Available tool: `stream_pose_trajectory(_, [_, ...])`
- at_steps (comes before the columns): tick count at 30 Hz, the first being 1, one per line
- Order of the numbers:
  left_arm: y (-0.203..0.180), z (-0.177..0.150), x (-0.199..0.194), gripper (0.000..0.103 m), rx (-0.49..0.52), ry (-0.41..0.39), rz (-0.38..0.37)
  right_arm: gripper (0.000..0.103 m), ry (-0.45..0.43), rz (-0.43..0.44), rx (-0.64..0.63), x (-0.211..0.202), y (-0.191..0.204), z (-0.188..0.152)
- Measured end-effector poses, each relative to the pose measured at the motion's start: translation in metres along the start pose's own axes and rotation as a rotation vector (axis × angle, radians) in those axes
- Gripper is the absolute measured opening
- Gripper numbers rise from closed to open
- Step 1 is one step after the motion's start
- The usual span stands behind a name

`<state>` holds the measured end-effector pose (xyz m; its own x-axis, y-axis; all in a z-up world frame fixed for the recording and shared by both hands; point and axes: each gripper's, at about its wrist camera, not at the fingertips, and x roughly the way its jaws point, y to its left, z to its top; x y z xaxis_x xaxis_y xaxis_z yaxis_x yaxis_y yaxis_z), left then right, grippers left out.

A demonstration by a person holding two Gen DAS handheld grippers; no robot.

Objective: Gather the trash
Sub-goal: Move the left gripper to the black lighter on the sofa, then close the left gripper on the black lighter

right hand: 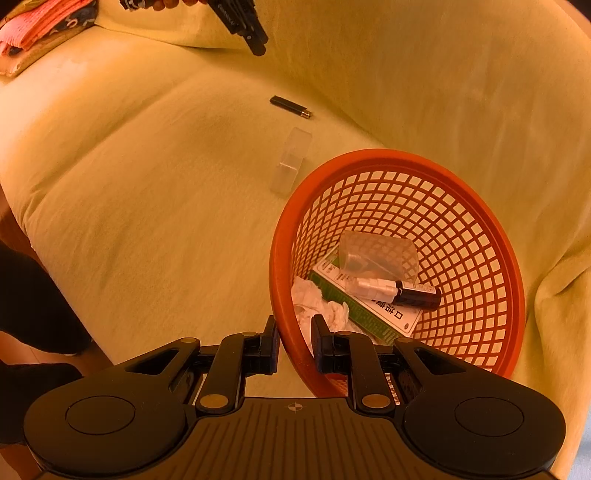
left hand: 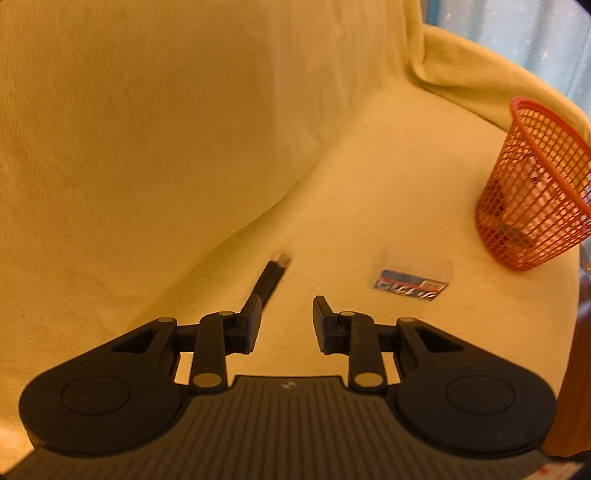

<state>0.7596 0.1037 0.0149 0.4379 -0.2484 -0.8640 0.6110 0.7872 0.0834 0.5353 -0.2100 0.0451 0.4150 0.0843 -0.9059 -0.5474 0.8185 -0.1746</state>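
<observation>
A black lighter (left hand: 271,275) (right hand: 290,107) lies on the yellow-covered sofa seat. My open left gripper (left hand: 286,325) hovers just short of the lighter with nothing between its fingers; it also shows at the top of the right wrist view (right hand: 258,46). A clear plastic box (left hand: 410,280) (right hand: 291,160) lies between the lighter and a red mesh basket (left hand: 535,184) (right hand: 461,192). My right gripper (right hand: 293,343) is shut on the basket's near rim. Inside the basket are crumpled tissue (right hand: 317,306), a green-and-white carton (right hand: 373,314), a small dark bottle (right hand: 410,293) and a clear plastic piece (right hand: 376,254).
The sofa back (left hand: 166,129) rises close behind the lighter. Folded pink cloth (right hand: 40,26) lies at the far end of the seat. A wooden edge (left hand: 580,350) borders the seat by the basket. A person's dark clothing (right hand: 29,314) is at the seat's front.
</observation>
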Motion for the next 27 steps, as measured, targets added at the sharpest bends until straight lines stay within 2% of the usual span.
stream_pose_trajectory(6, [0.012,-0.002,0.025,0.025,0.028,0.019,0.019,0.015,0.009,0.0,0.008,0.0,-0.001,0.002])
stream_pose_trajectory(18, [0.013,0.001,0.112,0.025,0.097,0.121,0.03,0.015,0.021,-0.007,0.015,-0.002,0.002,0.005])
stream_pose_trajectory(24, [0.007,0.007,0.14,0.025,0.12,0.158,0.041,0.015,0.02,-0.01,0.017,-0.004,0.003,0.005])
stream_pose_trajectory(27, [0.006,0.009,0.144,0.025,0.119,0.146,0.04,0.015,0.016,-0.013,0.021,-0.005,0.004,0.004])
